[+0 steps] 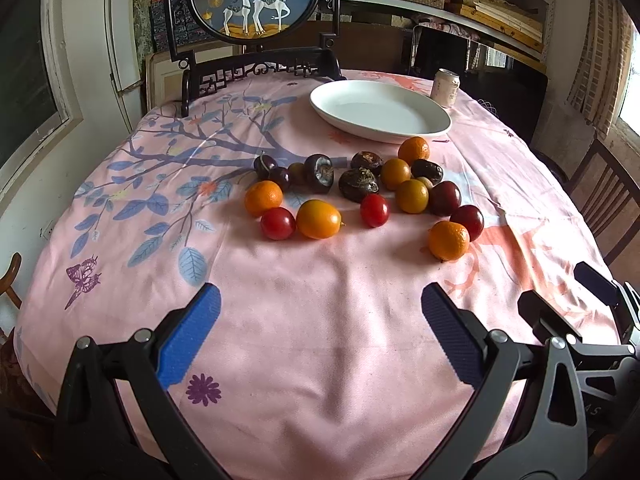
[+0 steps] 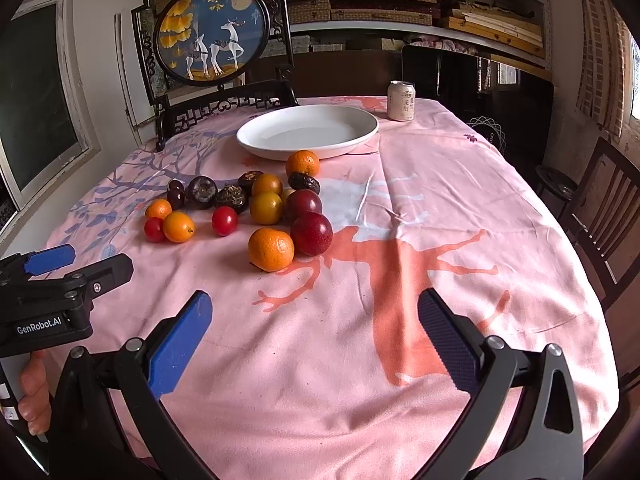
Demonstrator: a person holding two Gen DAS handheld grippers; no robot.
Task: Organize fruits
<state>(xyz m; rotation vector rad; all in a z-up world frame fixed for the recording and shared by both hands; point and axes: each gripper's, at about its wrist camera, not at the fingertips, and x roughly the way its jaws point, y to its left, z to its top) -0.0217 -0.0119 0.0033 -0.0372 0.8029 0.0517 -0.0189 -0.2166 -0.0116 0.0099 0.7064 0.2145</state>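
Several small fruits lie loose on the pink tablecloth (image 1: 320, 340): oranges, red and dark plums, yellow ones and dark wrinkled ones. The nearest orange (image 1: 449, 240) (image 2: 271, 249) sits beside a dark red plum (image 2: 311, 233). Behind the fruits stands an empty white plate (image 1: 380, 111) (image 2: 308, 130). My left gripper (image 1: 320, 312) hovers open over bare cloth, short of the fruits. My right gripper (image 2: 316, 316) is open too, nothing between its fingers, with the nearest orange just ahead to its left. In the right wrist view the left gripper (image 2: 76, 262) shows at the left edge, a hand on its handle.
A drink can (image 1: 446, 87) (image 2: 401, 101) stands behind the plate at the far right. A round framed deer picture (image 1: 256, 0) on a dark stand sits at the table's far edge. Wooden chairs (image 2: 600, 216) flank the right side.
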